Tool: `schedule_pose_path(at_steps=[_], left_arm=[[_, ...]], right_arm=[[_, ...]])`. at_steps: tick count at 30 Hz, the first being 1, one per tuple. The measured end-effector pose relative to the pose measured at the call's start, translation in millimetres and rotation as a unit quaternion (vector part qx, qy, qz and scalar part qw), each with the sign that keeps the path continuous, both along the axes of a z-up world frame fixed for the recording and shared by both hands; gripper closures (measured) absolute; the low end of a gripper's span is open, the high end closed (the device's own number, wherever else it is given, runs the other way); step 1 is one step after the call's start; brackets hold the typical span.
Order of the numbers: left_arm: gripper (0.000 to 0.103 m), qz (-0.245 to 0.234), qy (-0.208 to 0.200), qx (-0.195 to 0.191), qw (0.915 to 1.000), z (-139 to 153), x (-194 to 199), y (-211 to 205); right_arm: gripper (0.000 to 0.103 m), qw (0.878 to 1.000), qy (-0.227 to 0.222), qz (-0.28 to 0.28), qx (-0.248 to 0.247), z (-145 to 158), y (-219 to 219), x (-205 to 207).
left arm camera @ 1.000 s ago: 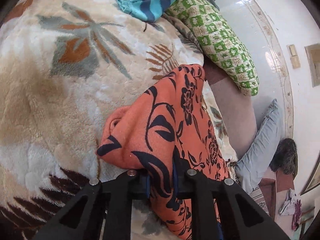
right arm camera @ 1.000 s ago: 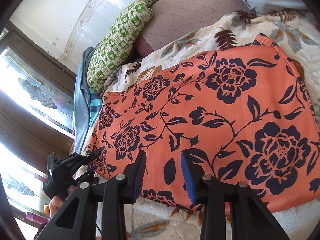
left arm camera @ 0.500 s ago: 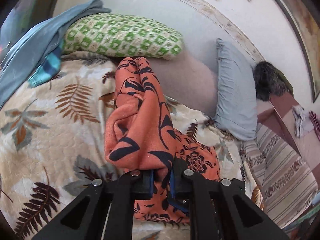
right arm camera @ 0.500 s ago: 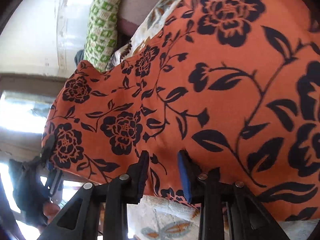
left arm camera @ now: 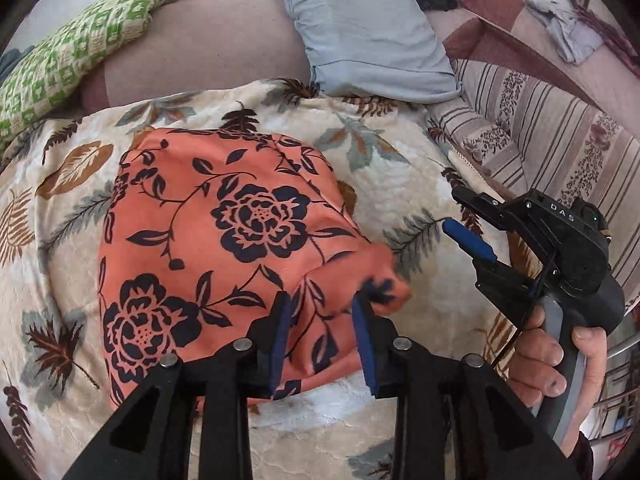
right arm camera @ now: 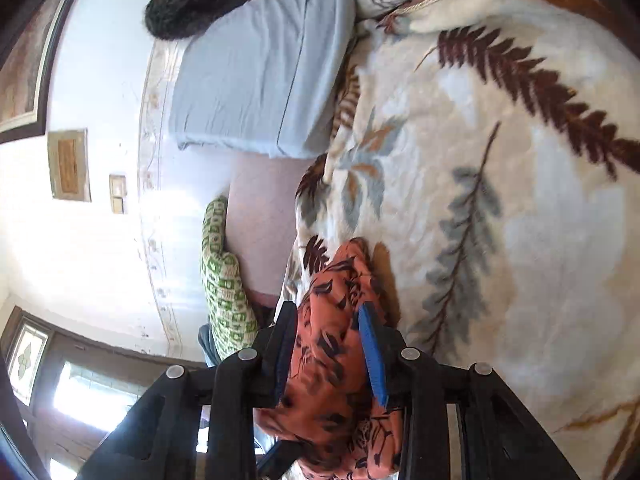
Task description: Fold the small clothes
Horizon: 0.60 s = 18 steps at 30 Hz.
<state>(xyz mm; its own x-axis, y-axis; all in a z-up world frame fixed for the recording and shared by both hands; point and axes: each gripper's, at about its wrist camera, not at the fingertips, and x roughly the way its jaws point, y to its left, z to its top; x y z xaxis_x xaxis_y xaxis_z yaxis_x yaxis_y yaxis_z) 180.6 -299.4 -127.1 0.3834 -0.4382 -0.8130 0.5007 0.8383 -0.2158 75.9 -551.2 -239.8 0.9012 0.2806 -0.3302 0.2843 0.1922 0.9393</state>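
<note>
Releasing with my left gripper [left arm camera: 322, 326]: its jaws are opening, orange cloth with navy flower print [left arm camera: 224, 240] between the pads but no longer pinched. That cloth lies doubled over at centre frame on the cream leaf-patterned fleece blanket [left arm camera: 400, 184] on the bed, laid flat so the fold sits. My right gripper [right arm camera: 328, 346], seen at the right edge of the left view, has jaws part apart; in its own view orange cloth sits between them, lower centre, but I cannot tell whether the pads press it. Judging one fold done, corner loose.
</note>
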Motion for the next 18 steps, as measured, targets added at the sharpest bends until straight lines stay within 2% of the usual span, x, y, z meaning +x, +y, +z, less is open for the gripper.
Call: schedule_pose_path(at_steps=[1,3,4,6,7,11,13,14,15,16,17,18], left_arm=[[0.056,0.013,-0.012,-0.002,0.9998,7,0,9],[0.048,0.032,-0.047,-0.027,0.9980,24,-3,29],[0.040,0.041,-0.065,-0.036,0.9964,33,-3,39],[0.032,0.066,-0.097,-0.024,0.9928,44,2,56],[0.032,0.080,-0.105,-0.005,0.9912,44,6,61],[0.032,0.120,-0.089,0.041,0.9880,17,34,81],[0.032,0.122,-0.067,0.072,0.9876,-7,41,85],[0.032,0.122,-0.057,0.097,0.9862,-21,41,86],[0.032,0.121,-0.042,0.126,0.9837,-37,43,87],[0.030,0.119,-0.022,0.137,0.9832,-51,44,89],[0.030,0.115,-0.004,0.127,0.9853,-61,43,94],[0.030,0.118,0.003,0.114,0.9865,-64,41,99]], right_arm=[[0.068,1.000,0.001,0.002,-0.002,0,-1,0],[0.068,1.000,0.002,0.016,-0.005,1,3,4],[0.068,1.000,-0.002,0.024,-0.007,2,2,7],[0.068,0.999,-0.013,0.046,-0.017,11,15,17],[0.068,0.998,-0.023,0.058,-0.026,17,22,20],[0.068,0.985,-0.111,0.124,-0.044,49,59,33],[0.065,0.976,-0.118,0.178,-0.026,47,83,47],[0.062,0.976,-0.091,0.197,-0.021,39,93,55],[0.056,0.977,-0.041,0.207,-0.029,27,100,61],[0.056,0.975,0.032,0.213,-0.049,11,105,67],[0.057,0.967,0.111,0.219,-0.074,-8,107,73],[0.085,0.959,0.147,0.227,-0.085,-22,109,74]])
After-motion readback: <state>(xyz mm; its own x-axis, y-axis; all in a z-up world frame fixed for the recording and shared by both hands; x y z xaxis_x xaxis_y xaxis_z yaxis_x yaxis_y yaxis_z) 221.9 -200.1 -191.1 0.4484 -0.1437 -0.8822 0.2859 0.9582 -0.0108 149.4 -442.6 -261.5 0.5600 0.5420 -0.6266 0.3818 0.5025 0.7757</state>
